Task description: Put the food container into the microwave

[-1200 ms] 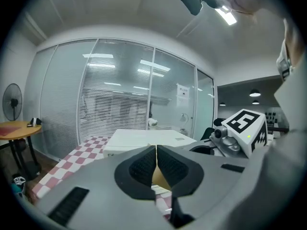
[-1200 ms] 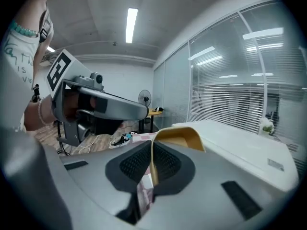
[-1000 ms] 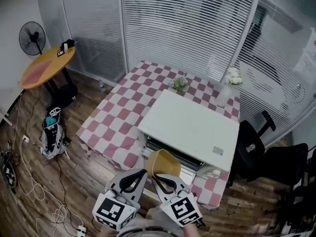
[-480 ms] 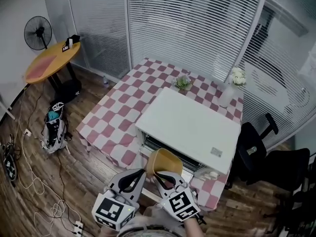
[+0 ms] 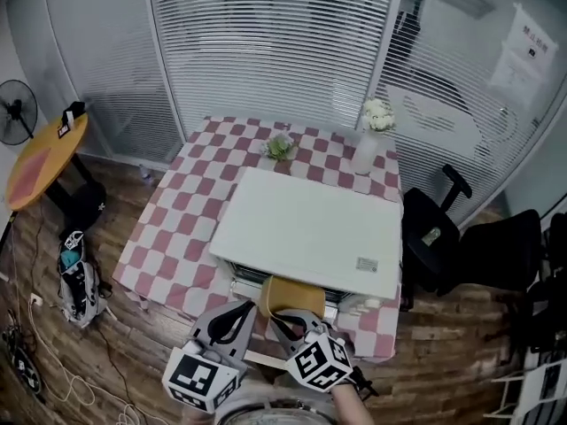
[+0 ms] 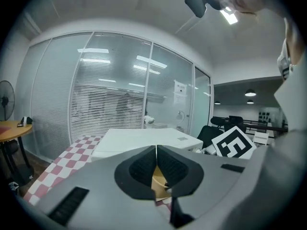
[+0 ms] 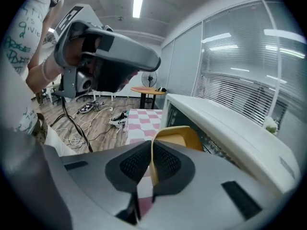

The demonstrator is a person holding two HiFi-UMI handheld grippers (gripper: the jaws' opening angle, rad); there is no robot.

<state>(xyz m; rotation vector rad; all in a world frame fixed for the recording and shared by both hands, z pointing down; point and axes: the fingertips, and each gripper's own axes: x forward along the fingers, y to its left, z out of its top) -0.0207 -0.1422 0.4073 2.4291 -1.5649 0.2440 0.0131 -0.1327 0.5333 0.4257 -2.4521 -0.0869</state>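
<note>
A white microwave [image 5: 306,231] stands on a table with a pink-and-white checked cloth [image 5: 182,228], and its dark front opening faces me. My right gripper [image 5: 280,319] is shut on the near rim of a yellow food container [image 5: 290,296], which hangs just in front of that opening. In the right gripper view the container [image 7: 178,137] rises beyond the jaws, next to the microwave [image 7: 225,128] with its wire rack showing. My left gripper [image 5: 245,315] is shut on nothing, close to the container's left. In the left gripper view the container [image 6: 159,185] peeks out behind the jaws.
A white vase of flowers [image 5: 371,138] and a small plant [image 5: 279,145] stand at the table's far edge. A black office chair [image 5: 436,233] is to the right. To the left are an orange round table [image 5: 42,160], a fan [image 5: 15,112], a backpack [image 5: 78,277] and floor cables.
The head view has swung left and closer over the table. The right gripper has carried the yellow container up to the microwave's front opening. The left gripper stays shut beside it.
</note>
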